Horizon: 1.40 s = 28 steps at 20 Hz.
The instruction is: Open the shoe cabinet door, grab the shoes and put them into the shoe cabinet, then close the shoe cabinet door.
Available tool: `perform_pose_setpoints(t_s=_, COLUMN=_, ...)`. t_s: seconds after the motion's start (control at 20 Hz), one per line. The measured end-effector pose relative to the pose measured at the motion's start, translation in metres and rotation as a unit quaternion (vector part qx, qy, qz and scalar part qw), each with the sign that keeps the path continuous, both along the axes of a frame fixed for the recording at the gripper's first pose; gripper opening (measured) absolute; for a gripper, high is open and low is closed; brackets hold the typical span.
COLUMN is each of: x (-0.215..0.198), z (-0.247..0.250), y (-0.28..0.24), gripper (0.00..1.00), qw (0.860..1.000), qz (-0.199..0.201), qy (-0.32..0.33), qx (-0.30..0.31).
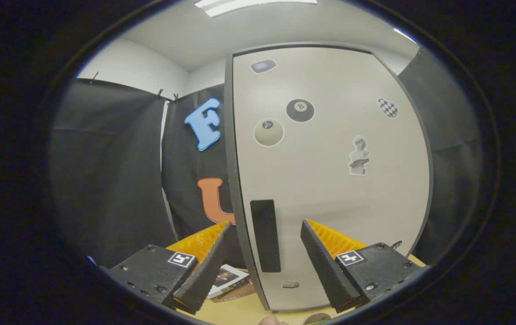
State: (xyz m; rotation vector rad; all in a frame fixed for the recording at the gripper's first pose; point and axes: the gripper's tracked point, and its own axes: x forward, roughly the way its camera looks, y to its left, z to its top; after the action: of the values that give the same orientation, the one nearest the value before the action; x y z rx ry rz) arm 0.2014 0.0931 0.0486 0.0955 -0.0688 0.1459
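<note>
Straight ahead, the shoe cabinet door [330, 180] stands shut, a pale upright panel with a dark rim carrying several stickers, among them a black billiard ball sticker [300, 110] and a pale ball sticker [268, 132]. Low on its left side sits a dark vertical handle [265, 235]. The gripper [264, 237] is spread wide, its fingers either side of that handle, holding nothing. A small booklet [228, 277] lies on the wooden table [239, 311] below.

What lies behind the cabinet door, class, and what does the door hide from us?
The door is closed, so the cabinet's inside is hidden. Black cloth hangs beyond its left edge. The open gripper has its fingers on either side of the door's black handle.
</note>
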Motion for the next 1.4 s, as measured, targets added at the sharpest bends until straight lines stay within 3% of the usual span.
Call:
perform_pose_setpoints(t_s=0.2, x=0.029, z=-0.014, y=0.003, gripper=0.97, qw=0.999, qz=-0.024, qy=0.032, qx=-0.019)
perform_pose_setpoints(t_s=0.4, x=0.044, z=-0.021, y=0.002, gripper=0.63, qw=0.998, qz=-0.041, qy=0.04, qx=-0.021)
perform_pose_setpoints(t_s=0.55, x=0.039, z=-0.021, y=-0.002, gripper=0.56, qw=0.997, qz=-0.057, qy=0.048, qx=-0.003)
perform_pose_setpoints(t_s=0.6, x=0.041, z=-0.021, y=-0.001, gripper=0.37, qw=0.997, qz=-0.049, qy=0.052, qx=0.006)
perform_pose_setpoints(t_s=0.85, x=0.022, z=-0.021, y=-0.002, gripper=0.35, qw=0.997, qz=-0.004, qy=0.073, qx=-0.007)
perform_pose_setpoints(t_s=1.4, x=-0.007, z=-0.022, y=-0.013, gripper=0.32, qw=0.985, qz=0.154, qy=0.073, qx=-0.022)
